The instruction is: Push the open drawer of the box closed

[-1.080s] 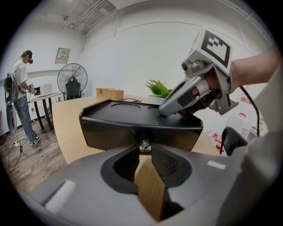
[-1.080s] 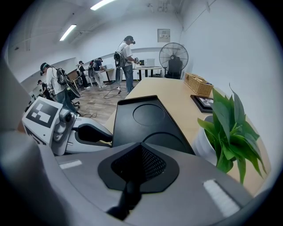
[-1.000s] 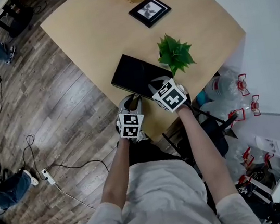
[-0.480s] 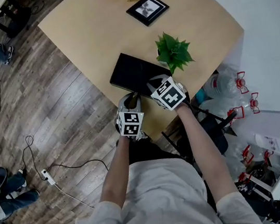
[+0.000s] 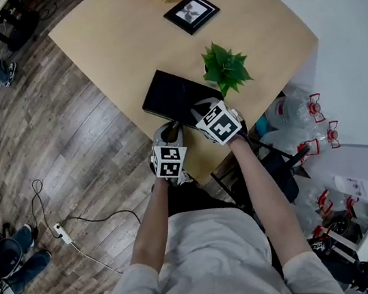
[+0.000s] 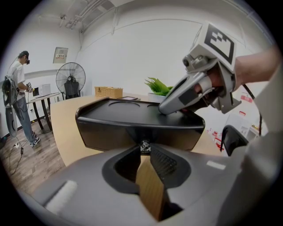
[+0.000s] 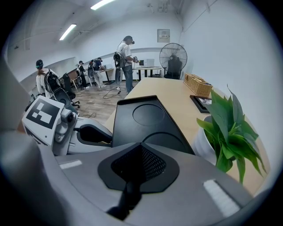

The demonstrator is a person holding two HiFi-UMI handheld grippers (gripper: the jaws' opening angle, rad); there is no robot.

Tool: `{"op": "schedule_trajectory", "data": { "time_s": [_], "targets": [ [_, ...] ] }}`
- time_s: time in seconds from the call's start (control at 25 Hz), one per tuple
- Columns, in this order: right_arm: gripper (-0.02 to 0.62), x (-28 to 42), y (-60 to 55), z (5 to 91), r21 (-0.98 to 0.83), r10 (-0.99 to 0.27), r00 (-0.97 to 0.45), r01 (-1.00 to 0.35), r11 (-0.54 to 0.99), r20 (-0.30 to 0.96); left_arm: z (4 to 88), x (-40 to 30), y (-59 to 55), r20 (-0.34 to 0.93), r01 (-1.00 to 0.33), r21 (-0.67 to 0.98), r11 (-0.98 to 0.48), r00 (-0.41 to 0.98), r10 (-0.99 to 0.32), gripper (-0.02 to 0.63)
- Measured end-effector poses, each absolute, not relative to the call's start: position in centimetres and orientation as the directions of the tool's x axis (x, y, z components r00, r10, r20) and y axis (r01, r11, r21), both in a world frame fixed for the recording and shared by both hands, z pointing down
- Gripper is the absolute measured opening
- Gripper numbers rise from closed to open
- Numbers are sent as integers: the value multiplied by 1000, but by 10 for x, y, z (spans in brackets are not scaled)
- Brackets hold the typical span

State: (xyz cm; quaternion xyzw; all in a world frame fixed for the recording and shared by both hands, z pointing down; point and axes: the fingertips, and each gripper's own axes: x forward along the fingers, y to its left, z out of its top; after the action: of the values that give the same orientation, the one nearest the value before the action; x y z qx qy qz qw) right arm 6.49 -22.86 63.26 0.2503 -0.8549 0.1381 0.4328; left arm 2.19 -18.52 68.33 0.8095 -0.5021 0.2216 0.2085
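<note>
Wooden table (image 5: 119,42) carried the box (image 5: 172,96); your left gripper (image 6: 144,151) pinched its drawer knob (image 6: 144,146), centre frame, while your right gripper (image 7: 140,149) rested closed on top.

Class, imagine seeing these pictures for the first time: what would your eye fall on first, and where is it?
A flat black box lies near the edge of the wooden table, with a bright green potted plant right beside it. Two grippers with marker cubes meet the box: the left gripper pinches a small knob on its front, while the right gripper, jaws together, rests on its top.
</note>
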Motion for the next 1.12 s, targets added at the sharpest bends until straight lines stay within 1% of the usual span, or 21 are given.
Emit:
{"op": "schedule_trajectory", "data": {
  "time_s": [0.16,0.72,1.12],
  "targets": [
    [0,68,-227,632,-21,-301,-486,-552,833,820,683,22,-184,573,-905,118,-410,399,-716,123],
    [0,63,-228,631,-10,-322,-506,-549,836,800,683,19,-171,572,-900,125,-417,409,-711,123],
    [0,68,-227,631,-13,-311,-483,-557,831,818,684,17,-165,577,-902,135,-410,408,-707,123]
  ]
}}
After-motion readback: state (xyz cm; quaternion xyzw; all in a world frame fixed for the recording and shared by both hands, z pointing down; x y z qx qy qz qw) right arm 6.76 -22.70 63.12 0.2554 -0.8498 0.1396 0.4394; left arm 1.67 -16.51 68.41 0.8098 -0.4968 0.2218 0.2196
